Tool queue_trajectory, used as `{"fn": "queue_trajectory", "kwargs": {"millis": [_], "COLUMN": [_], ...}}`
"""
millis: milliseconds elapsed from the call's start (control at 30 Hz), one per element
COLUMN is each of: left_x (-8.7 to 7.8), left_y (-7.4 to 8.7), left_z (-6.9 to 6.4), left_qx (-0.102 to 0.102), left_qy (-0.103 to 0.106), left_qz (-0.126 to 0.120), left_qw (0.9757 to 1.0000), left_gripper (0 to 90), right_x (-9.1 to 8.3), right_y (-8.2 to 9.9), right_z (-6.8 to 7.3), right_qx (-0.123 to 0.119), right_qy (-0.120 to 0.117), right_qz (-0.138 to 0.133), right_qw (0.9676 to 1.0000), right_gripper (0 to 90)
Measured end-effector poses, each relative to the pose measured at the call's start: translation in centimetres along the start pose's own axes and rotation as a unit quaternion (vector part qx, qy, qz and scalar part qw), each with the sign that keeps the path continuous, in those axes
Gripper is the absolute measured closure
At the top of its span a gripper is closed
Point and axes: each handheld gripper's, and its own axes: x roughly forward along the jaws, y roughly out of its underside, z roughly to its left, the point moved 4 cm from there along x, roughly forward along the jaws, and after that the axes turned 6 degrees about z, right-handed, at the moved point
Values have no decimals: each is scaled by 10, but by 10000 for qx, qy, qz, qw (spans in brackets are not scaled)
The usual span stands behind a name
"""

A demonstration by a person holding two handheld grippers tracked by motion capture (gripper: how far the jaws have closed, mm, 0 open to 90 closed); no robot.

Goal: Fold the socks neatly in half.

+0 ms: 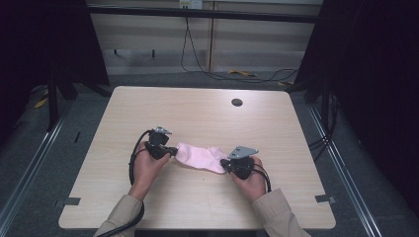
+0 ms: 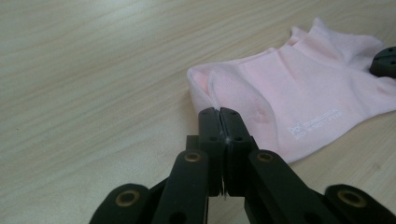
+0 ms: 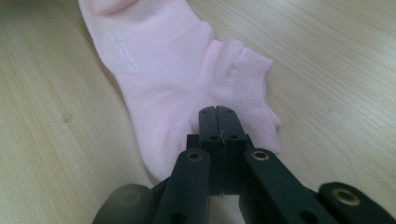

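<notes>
A pale pink ankle sock [image 1: 200,157] lies flat on the light wood table [image 1: 197,113], stretched between my two grippers. My left gripper [image 1: 174,151] is shut on the sock's toe end. In the left gripper view its jaws [image 2: 219,112] meet, with a fold of the sock [image 2: 289,93] pinched at the tips. My right gripper [image 1: 223,165] is shut on the other end. In the right gripper view its jaws [image 3: 218,111] close on the sock [image 3: 163,70] by the heel, beside the ribbed cuff. The right gripper's tip [image 2: 385,60] shows at the far edge of the left gripper view.
A dark round cable hole [image 1: 236,102] sits in the table's far right part. Bare wood surrounds the sock on all sides. Behind the table, cables [image 1: 207,69] trail over the floor, and dark frame posts stand at both sides.
</notes>
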Motion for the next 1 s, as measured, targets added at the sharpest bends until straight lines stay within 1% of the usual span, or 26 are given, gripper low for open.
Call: {"fn": "queue_trajectory", "kwargs": {"millis": [133,300,333,433,500,567,600,667,767,800,833,900,933,967,1000], "left_x": [-4,-8,-10,-13,-15,-16,-17,-17,-17,-17,-16,-13,-11,-8,-7], "left_y": [-4,-7,-8,-11,-13,-15,-16,-17,-17,-17,-17,-14,-12,-9,-6], "left_z": [-3,-6,-7,-10,-13,-16,-16,-18,-18,-18,-15,-9,-5,-1,4], "left_qx": [41,104,143,190,245,232,287,280,303,296,260,160,96,49,17], "left_qy": [23,44,26,65,76,80,67,118,131,133,89,76,34,-63,-122], "left_qz": [-82,-124,-121,-171,-176,-176,-149,-133,-101,-117,-118,-89,-90,-114,-92], "left_qw": [10000,9999,9998,9997,9995,9995,9995,9995,9994,9994,9996,9998,9999,9999,9999], "left_gripper": [889,888,889,889,889,890,890,891,891,890,890,888,887,882,858], "right_x": [0,0,0,1,1,1,1,1,1,1,1,1,1,1,1], "right_y": [0,-1,-1,-1,-2,-2,-2,-2,-2,-2,-2,-2,-2,-2,-2], "right_z": [0,2,2,4,5,5,5,6,6,6,6,6,6,6,6], "right_qx": [70,80,90,75,91,102,98,102,99,101,102,98,95,94,97], "right_qy": [-52,-80,-84,-112,-139,-150,-152,-153,-163,-164,-170,-169,-171,-172,-177], "right_qz": [-3,7,4,-2,3,1,-1,-3,-3,-2,-2,-2,-1,-5,-1], "right_qw": [10000,9999,9999,9999,9999,9998,9998,9998,9998,9998,9998,9998,9998,9998,9998], "right_gripper": [900,900,900,900,900,900,900,900,900,900,900,900,900,900,900]}}
